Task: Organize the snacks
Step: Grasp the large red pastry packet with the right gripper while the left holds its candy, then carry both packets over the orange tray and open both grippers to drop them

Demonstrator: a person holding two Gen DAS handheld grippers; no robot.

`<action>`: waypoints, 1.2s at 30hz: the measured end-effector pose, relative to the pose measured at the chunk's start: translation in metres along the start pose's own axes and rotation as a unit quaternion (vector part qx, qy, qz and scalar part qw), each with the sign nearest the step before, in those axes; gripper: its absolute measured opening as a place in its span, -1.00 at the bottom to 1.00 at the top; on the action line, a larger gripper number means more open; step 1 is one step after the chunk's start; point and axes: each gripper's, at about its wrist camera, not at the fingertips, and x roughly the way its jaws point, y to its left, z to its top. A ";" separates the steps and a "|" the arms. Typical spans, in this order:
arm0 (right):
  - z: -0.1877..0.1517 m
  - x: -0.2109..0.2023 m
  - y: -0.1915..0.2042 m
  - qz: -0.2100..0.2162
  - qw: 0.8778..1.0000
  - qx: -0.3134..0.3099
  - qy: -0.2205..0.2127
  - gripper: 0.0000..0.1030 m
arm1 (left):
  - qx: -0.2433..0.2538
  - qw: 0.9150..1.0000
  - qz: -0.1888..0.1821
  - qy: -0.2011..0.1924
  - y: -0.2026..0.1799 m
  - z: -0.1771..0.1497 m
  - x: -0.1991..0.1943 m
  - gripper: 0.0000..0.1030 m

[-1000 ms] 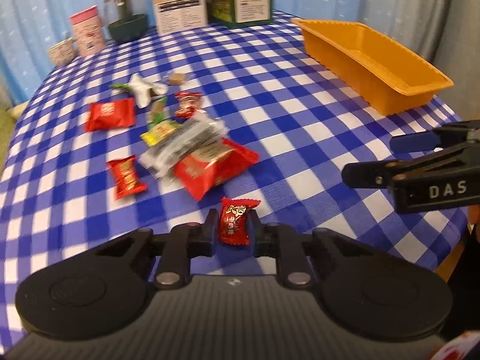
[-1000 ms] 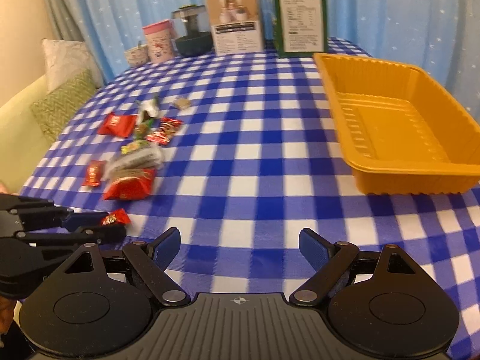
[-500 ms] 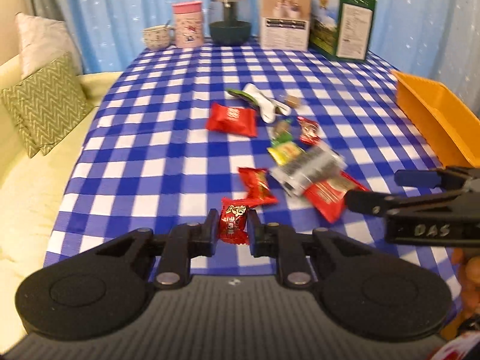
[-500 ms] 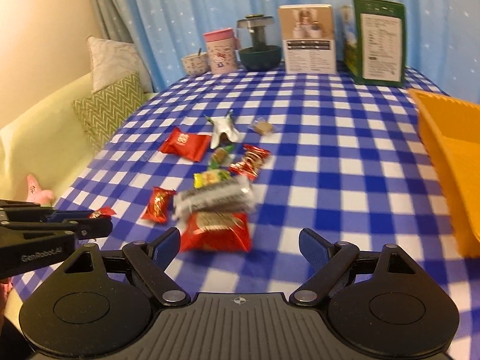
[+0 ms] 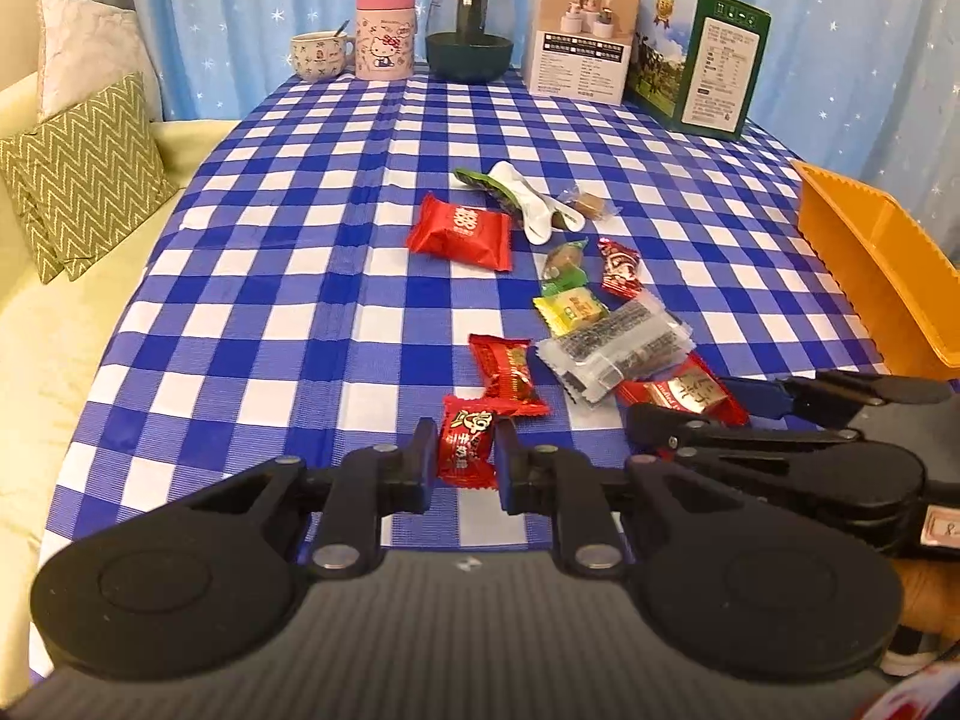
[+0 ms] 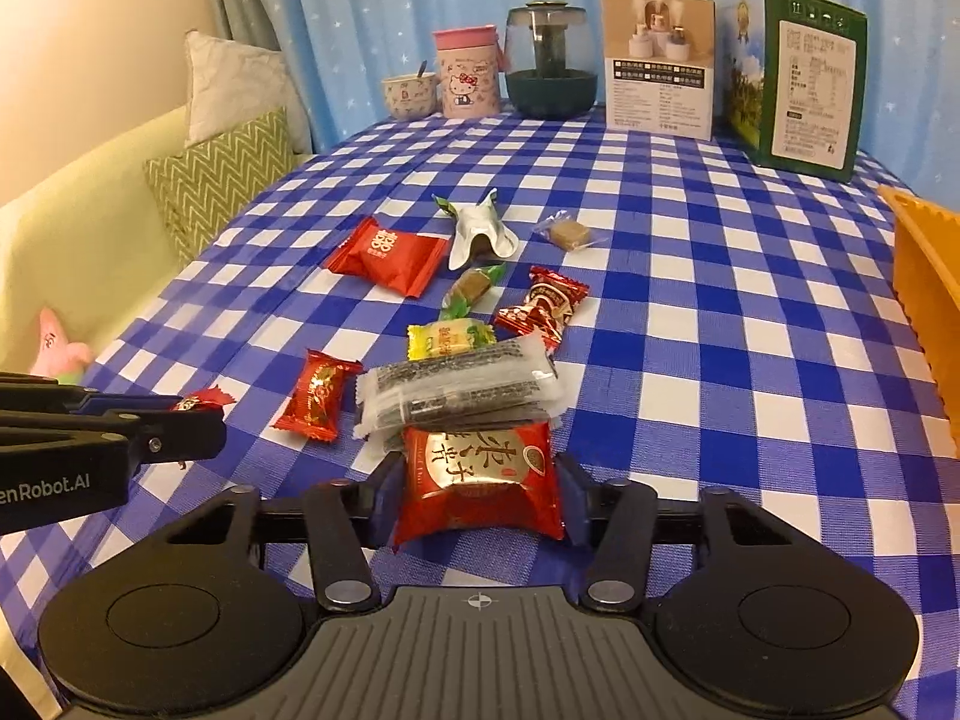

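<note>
flanking tray (image 5: 870,276), scattered snacks (image 5: 618,330)

Right gripper (image 6: 480,495) closing around a red snack packet (image 6: 480,483)

Packet lies near the table's (image 6: 690,312) front edge, clear dark-filled packet (image 6: 459,387) just behind it.

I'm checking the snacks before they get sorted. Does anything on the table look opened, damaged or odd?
One does: the silver-white wrapper beyond the red square packet lies crumpled, one end gaping open, seemingly already eaten. The clear seaweed pack lies partly over the red pastry packet the right gripper is closing around.
</note>
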 end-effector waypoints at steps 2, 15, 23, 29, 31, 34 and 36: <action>-0.001 -0.004 -0.001 -0.001 1.000 0.001 0.000 -0.03 | 0.003 1.000 -0.002 0.002 -0.004 0.000 -0.001 -0.66; -0.003 -0.076 -0.034 -0.044 0.998 0.019 -0.039 -0.04 | 0.029 0.999 -0.045 -0.013 -0.067 0.013 -0.019 -0.66; 0.008 -0.130 -0.089 -0.102 0.991 0.043 -0.077 -0.04 | 0.056 0.994 -0.091 -0.029 -0.134 0.038 -0.024 -0.66; 0.013 -0.162 -0.146 -0.148 0.982 0.070 -0.094 -0.04 | 0.085 0.988 -0.125 -0.040 -0.194 0.058 -0.019 -0.66; 0.015 -0.169 -0.168 -0.163 0.978 0.082 -0.098 -0.04 | 0.094 0.985 -0.139 -0.041 -0.213 0.063 -0.015 -0.66; 0.015 -0.177 -0.195 -0.181 0.973 0.103 -0.101 -0.04 | 0.104 0.981 -0.157 -0.043 -0.242 0.072 -0.007 -0.66; 0.016 -0.179 -0.211 -0.189 0.970 0.115 -0.102 -0.04 | 0.106 0.979 -0.171 -0.043 -0.259 0.077 0.000 -0.66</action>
